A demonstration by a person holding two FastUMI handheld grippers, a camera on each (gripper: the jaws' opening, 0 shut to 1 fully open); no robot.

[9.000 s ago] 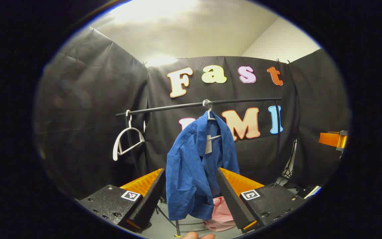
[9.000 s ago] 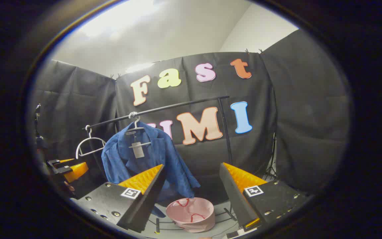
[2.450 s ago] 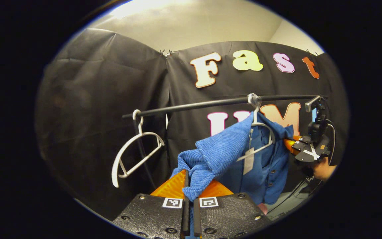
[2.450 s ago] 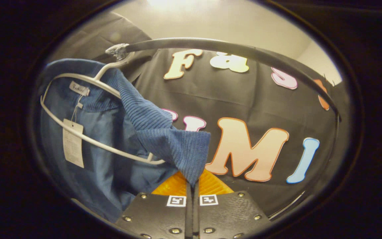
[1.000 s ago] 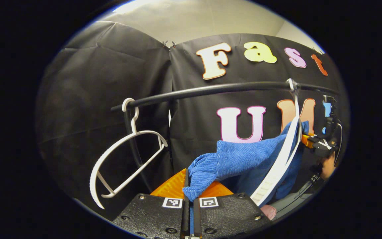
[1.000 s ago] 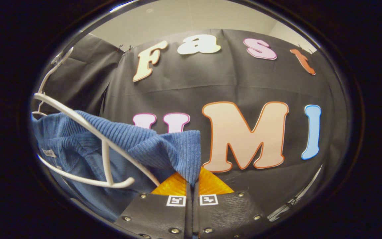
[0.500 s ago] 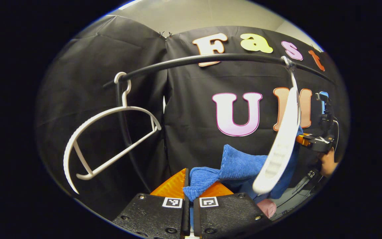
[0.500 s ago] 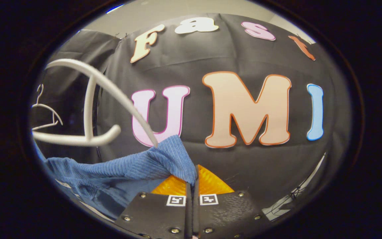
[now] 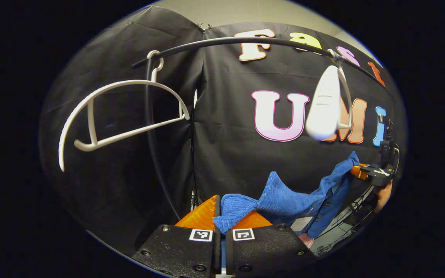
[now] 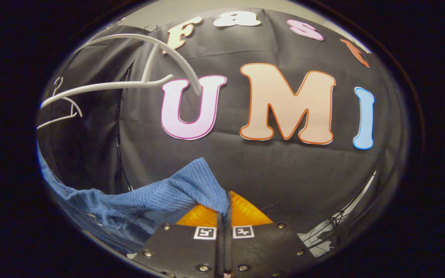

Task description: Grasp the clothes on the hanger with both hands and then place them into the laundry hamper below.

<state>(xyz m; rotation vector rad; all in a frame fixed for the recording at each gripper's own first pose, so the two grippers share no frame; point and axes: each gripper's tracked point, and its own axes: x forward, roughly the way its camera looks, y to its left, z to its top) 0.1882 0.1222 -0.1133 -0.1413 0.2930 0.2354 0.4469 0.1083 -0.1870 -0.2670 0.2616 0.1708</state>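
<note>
I have the blue jacket (image 9: 284, 199) pinched at both ends. My left gripper (image 9: 219, 210) has its jaws closed down on a bunched fold of the ribbed cloth, and my right gripper (image 10: 224, 208) has its jaws closed tight on another corner. In the left gripper view I can also see the right gripper out at the far end of the garment, with the hand (image 9: 384, 192) behind it.

I take the rail (image 9: 222, 41) as my landmark. The jacket hangs well below it, slung between the two grippers and clear of the hanger (image 9: 325, 104) it came from, which dangles bare from the rail. A second bare hanger (image 9: 118, 112) sits near the rail's other end. Beneath the sagging cloth, a sliver of the pink hamper (image 9: 306, 240) peeks out, far under the rail.

So I judge the step in hand to be the carry down into the hamper. To do it well, I would keep both grips firm and bring the two grippers closer together, so the slack gathers in the middle and not over the hamper's edge. I would lower both at an even rate and centre the bundle over the opening. I would release only once most of the cloth is inside, since a trailing sleeve could drag it out.
</note>
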